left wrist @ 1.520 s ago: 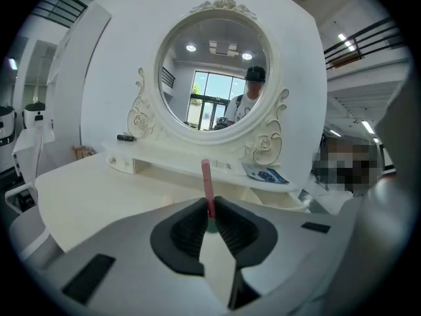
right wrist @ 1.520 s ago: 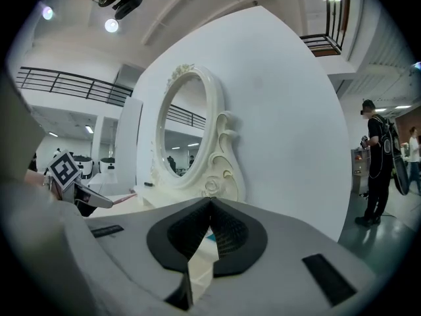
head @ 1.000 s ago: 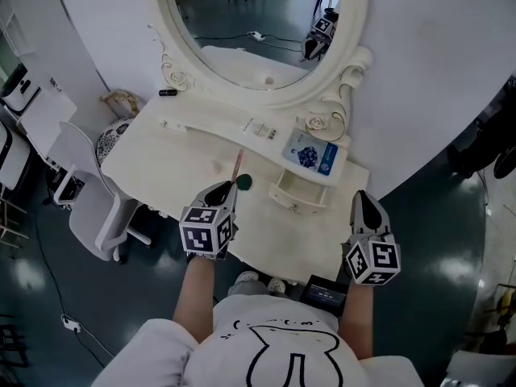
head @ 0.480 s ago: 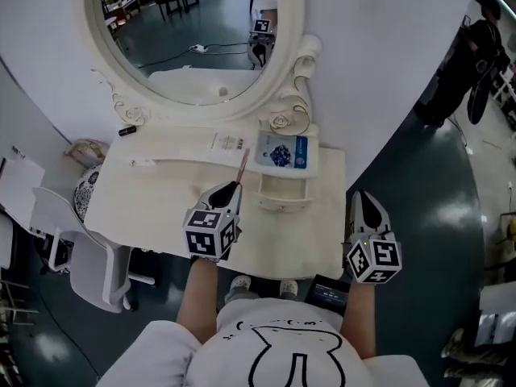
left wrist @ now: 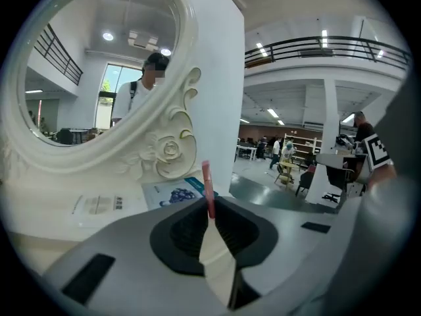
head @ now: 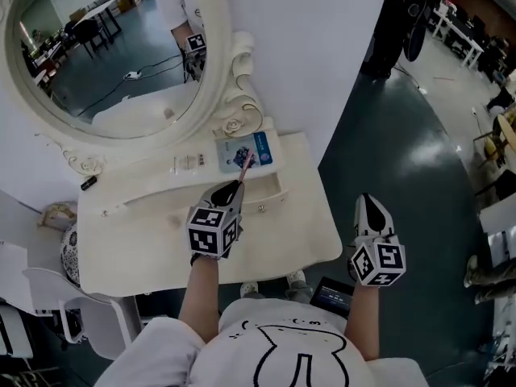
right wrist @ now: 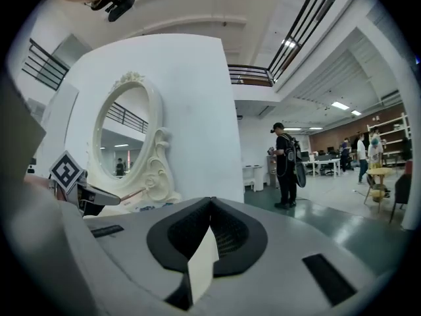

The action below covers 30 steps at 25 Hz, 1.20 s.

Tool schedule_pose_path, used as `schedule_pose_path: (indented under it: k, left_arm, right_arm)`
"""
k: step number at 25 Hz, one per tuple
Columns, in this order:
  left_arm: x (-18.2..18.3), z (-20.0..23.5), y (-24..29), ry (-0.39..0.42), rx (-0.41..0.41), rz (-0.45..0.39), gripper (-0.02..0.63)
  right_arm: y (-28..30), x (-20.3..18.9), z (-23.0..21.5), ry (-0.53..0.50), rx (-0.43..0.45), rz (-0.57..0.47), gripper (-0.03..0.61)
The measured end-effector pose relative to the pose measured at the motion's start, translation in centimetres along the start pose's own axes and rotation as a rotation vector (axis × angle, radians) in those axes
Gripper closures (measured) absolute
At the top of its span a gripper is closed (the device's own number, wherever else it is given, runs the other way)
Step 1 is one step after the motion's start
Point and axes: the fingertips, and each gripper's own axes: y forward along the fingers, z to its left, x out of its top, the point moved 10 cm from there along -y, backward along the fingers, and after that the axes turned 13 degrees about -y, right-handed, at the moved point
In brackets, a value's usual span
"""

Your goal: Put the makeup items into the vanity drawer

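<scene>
Vanity was cream-white, carved with roses. Stick in my left gripper was pink. Packet blue and white. Cubes bore black-and-white squares. Floor dark teal.

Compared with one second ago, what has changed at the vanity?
The left gripper, still shut on the pink stick, has carried it across to the open drawer. The right gripper stays shut and empty, beyond the edge of the table.

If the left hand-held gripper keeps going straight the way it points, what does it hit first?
The pink stick held by the left hand-held gripper would likely touch the blue packet at the foot of the mirror first; depth is unclear.
</scene>
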Motion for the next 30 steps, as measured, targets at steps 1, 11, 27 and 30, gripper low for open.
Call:
schedule_pose_path:
  k: [1,11,27,30]
  left_arm:
    - [0.0,-0.2,0.6,0.011,-0.021,0.013,0.555]
    - [-1.8,-1.4,3.9,0.187,-0.125,0.189,0.557]
    - [-3.9,1.1,4.1,0.214,-0.123,0.295,0.47]
    - [-3.8,1.3,3.8,0.207,-0.127,0.286,0.437]
  right_arm:
    - [-0.7,-0.1,-0.2,0.005,-0.029,0.006,0.569]
    - [-4.3,-1.8,0.1,0.046,-0.18,0.063,0.569]
    - [-3.9,-2.6,3.0,0.07,-0.192,0.088,0.569]
    - [-4.0,-2.3,3.6,0.064,-0.196,0.088,0.569]
